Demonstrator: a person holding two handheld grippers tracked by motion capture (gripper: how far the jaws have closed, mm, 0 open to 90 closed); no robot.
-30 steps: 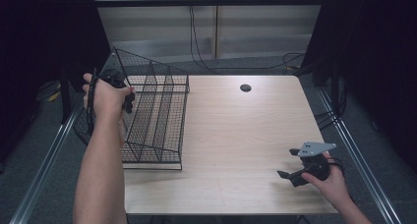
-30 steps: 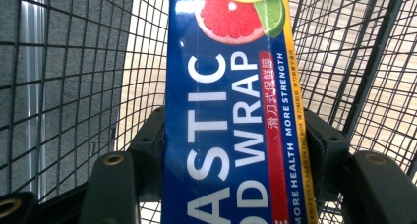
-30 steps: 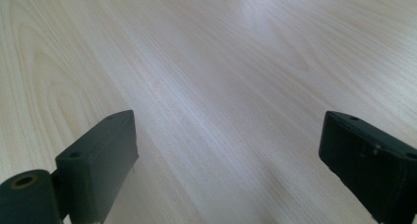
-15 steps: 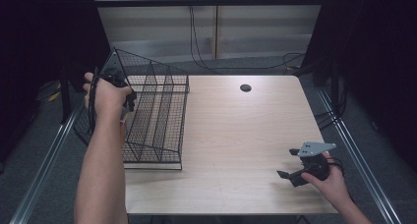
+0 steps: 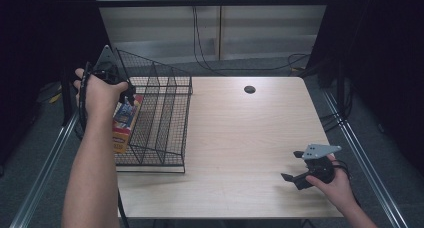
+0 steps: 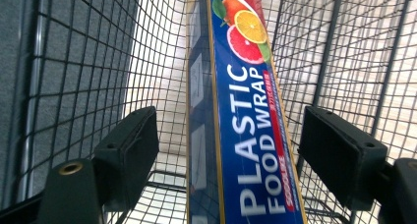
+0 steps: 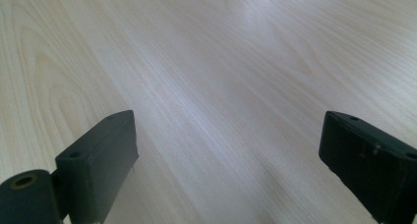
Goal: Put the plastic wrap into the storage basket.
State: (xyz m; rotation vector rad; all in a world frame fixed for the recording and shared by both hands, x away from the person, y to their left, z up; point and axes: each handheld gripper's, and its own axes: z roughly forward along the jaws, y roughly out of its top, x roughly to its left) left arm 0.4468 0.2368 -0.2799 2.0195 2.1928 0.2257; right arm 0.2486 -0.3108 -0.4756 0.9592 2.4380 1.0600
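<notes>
A blue box of plastic food wrap [image 6: 246,86] stands on end in the leftmost compartment of the black wire rack [image 5: 165,113]. In the high view the box [image 5: 124,123] shows below my left hand. My left gripper [image 6: 231,135] points down into that compartment and straddles the box's top. Its jaws have just been opening, and there is a gap between the box and each pad [image 6: 130,150]. My right gripper [image 5: 292,165] rests low over the table's near right corner, its jaws [image 7: 226,150] wide open above bare wood.
The rack stands along the left side of the light wooden table [image 5: 240,138], its wire dividers [image 6: 344,52] close on both sides of the box. A round cable hole [image 5: 249,89] lies near the far edge. Metal rails run beside the table.
My left hand has lifted slightly over the rack, and the box now shows beneath it. The right hand has stayed where it was.
</notes>
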